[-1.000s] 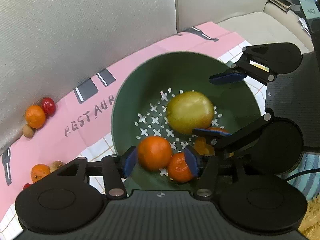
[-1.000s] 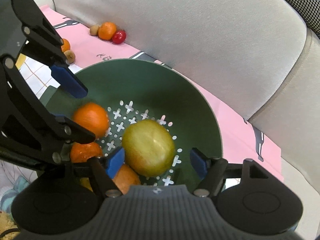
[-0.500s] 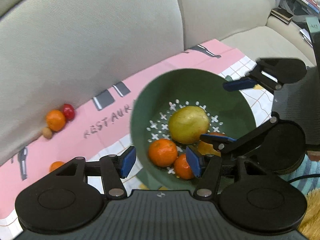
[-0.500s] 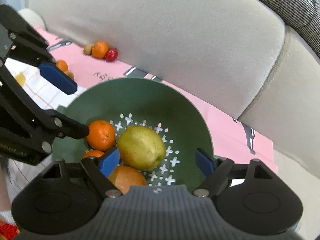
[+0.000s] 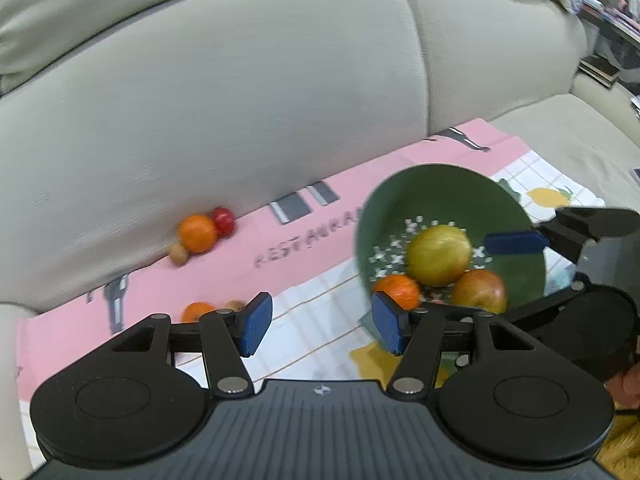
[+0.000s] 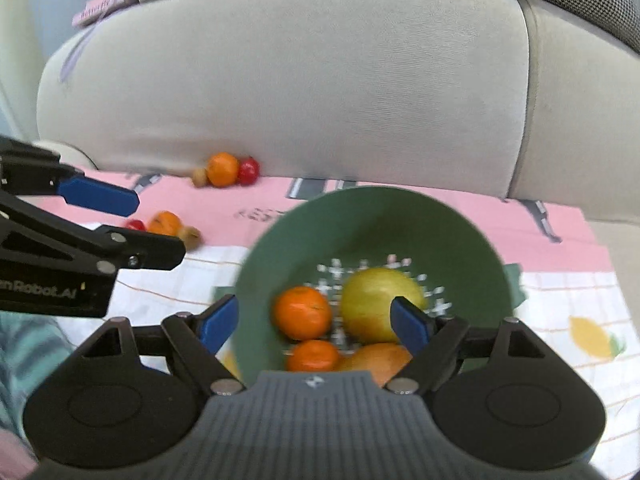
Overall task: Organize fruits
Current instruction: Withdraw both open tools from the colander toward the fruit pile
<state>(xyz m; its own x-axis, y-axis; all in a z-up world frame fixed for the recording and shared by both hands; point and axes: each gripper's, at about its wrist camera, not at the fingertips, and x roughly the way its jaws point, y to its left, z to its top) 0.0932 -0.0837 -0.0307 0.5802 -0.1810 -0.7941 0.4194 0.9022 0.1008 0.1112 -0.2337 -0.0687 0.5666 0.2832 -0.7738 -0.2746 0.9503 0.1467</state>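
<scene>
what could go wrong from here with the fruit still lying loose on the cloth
1. The orange, red fruit and small brown fruit huddle against the sofa backrest; a grab at one could nudge the others away.
2. The green bowl already holds a big yellow-green fruit, two oranges and another fruit; anything dropped in may bounce back out.
3. The left gripper and right gripper hang open close together and might collide.

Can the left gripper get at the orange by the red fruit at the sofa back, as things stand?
Probably yes. The left gripper is open and empty, and the orange lies exposed on the pink cloth, with nothing between. The red fruit crowds one side.
</scene>
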